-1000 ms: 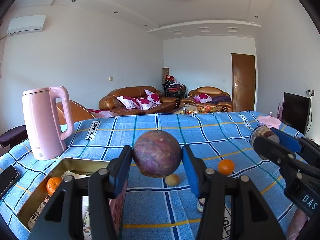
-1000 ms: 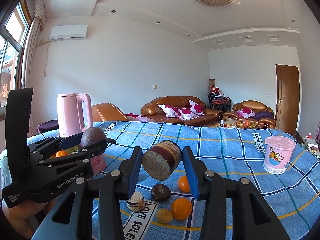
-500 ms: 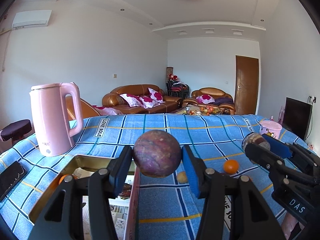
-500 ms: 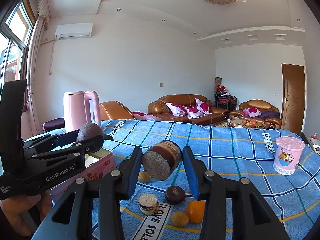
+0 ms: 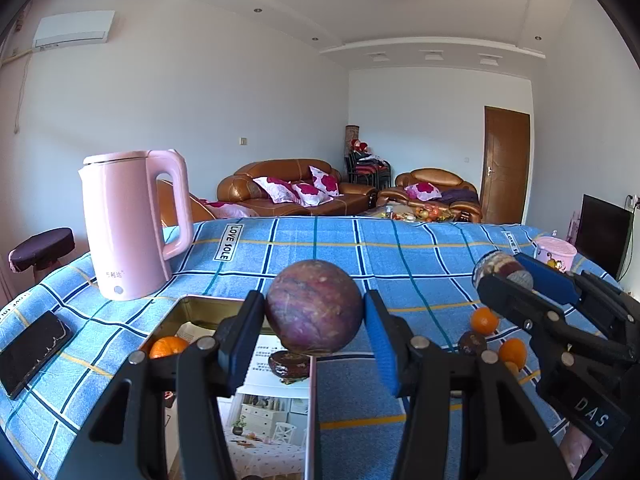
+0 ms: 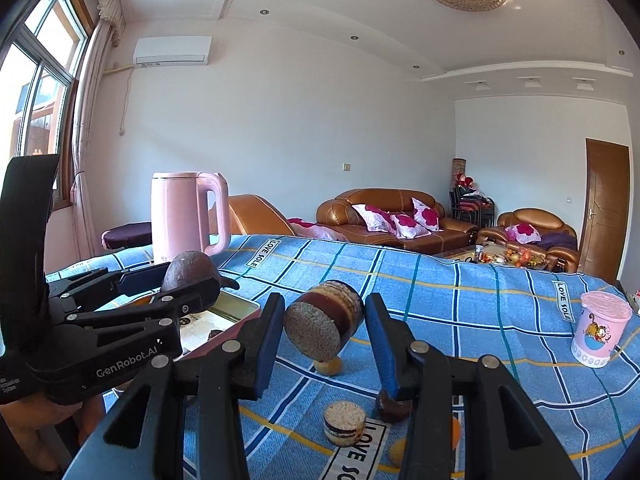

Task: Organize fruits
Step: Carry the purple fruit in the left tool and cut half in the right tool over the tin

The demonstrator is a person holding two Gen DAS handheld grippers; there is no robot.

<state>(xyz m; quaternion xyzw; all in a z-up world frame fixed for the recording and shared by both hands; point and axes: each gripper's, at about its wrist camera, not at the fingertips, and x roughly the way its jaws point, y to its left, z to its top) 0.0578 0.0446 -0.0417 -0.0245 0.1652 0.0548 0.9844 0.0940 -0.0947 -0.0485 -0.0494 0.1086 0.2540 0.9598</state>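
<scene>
Both grippers have drifted left since a second ago, so the tin tray (image 5: 192, 308) now sits directly under the left gripper (image 5: 314, 320). On the blue checked bench (image 5: 400, 256) the pink kettle (image 5: 128, 224) stands far left, just beyond the tray. Left fingers (image 5: 244, 332) clamp a round purple passion fruit (image 5: 314, 312) squarely between them, above the tray's right edge. Right gripper (image 6: 324, 330) pinches a layered cake roll (image 6: 326, 324), tilted, cut face toward the camera. An orange (image 5: 164, 347) and what may be another dark fruit (image 5: 290, 364) lie inside the tray; two oranges (image 5: 484, 320) rest on the bench right.
</scene>
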